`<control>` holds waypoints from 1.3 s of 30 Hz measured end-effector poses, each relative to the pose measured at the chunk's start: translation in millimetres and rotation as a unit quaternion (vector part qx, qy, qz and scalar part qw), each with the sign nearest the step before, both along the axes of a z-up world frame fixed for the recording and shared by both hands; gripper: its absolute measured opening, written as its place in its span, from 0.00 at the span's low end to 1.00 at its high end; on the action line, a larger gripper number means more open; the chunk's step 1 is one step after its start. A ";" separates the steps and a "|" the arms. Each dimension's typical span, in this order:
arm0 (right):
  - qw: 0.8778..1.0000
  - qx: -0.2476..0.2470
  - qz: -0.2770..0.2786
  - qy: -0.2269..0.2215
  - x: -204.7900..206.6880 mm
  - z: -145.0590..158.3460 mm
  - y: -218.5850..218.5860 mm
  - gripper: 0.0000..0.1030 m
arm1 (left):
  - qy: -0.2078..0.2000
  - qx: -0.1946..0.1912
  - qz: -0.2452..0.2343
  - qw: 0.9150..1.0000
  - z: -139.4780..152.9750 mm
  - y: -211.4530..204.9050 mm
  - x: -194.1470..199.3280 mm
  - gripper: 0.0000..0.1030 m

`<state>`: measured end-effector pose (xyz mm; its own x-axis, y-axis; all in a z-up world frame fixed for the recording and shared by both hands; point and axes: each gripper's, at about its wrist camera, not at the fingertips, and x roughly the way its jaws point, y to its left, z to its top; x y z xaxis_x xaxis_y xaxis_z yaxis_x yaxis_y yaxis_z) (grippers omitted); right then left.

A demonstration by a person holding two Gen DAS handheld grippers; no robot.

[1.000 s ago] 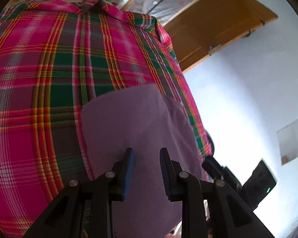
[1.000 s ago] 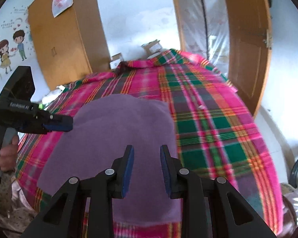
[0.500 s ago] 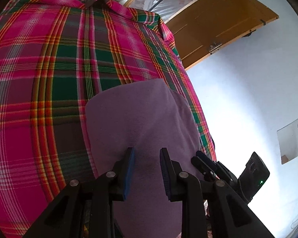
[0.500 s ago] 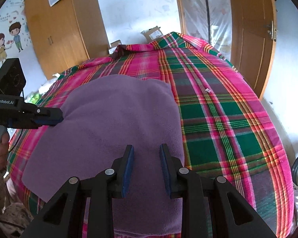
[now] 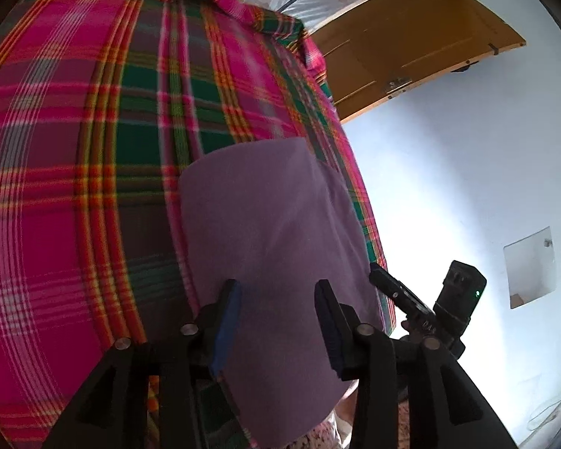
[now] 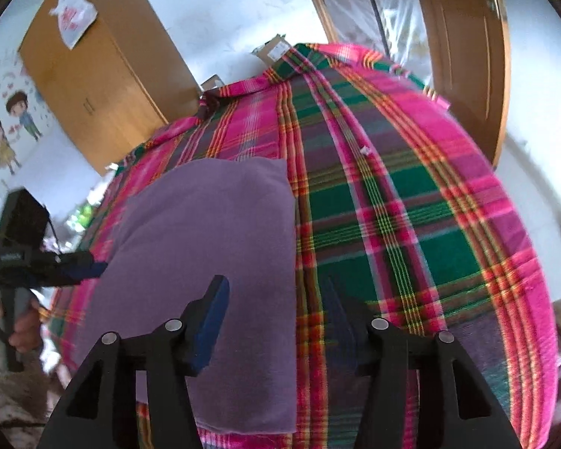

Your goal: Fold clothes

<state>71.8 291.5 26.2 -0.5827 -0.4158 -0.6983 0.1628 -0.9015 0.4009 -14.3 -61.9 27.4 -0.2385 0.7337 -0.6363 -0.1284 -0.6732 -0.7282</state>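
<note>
A purple cloth [image 5: 273, 224] lies flat on the near part of a plaid-covered bed [image 5: 74, 131]. My left gripper [image 5: 276, 292] hovers open just above the cloth's near-left part, with nothing between its fingers. In the right wrist view the same purple cloth [image 6: 213, 232] shows its straight right edge running between the fingers of my open right gripper [image 6: 275, 292]. The right gripper's body [image 5: 422, 307] shows beside the cloth's right edge. The left gripper's body [image 6: 48, 262] sits at the cloth's left edge, held by a hand [image 6: 22, 329].
The pink, green and red plaid cover [image 6: 411, 205] spreads far beyond the cloth. A wooden wardrobe [image 6: 104, 86] stands at the back left and a wooden door [image 6: 463, 37] at the right. Cardboard boxes [image 6: 273, 48] sit past the bed's far end.
Both grippers' fingers have spread wider apart. Both views have shifted over the cloth, which now lies still on the bed.
</note>
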 end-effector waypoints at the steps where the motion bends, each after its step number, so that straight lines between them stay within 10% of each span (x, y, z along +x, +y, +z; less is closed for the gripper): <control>1: 1.000 -0.012 0.004 -0.006 -2.1 -1.8 2.3 0.54 | -0.008 0.005 0.000 1.000 -2.5 -2.3 -0.5 0.41; 8: 0.995 -0.060 0.057 -0.054 -25.1 -12.9 1.7 0.54 | -0.063 0.037 0.017 0.997 -20.3 -22.9 -3.4 0.56; 39: 0.967 -0.139 0.160 -0.139 -68.4 -24.7 -3.6 0.53 | -0.136 0.095 -0.032 0.986 -43.6 -12.6 12.8 0.62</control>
<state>3.3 287.9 1.5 -0.1993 -0.7379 -0.6449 0.2673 -0.6740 0.6886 -1.5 -74.4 -16.2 -0.0280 0.8539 -0.5196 0.0519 -0.5179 -0.8539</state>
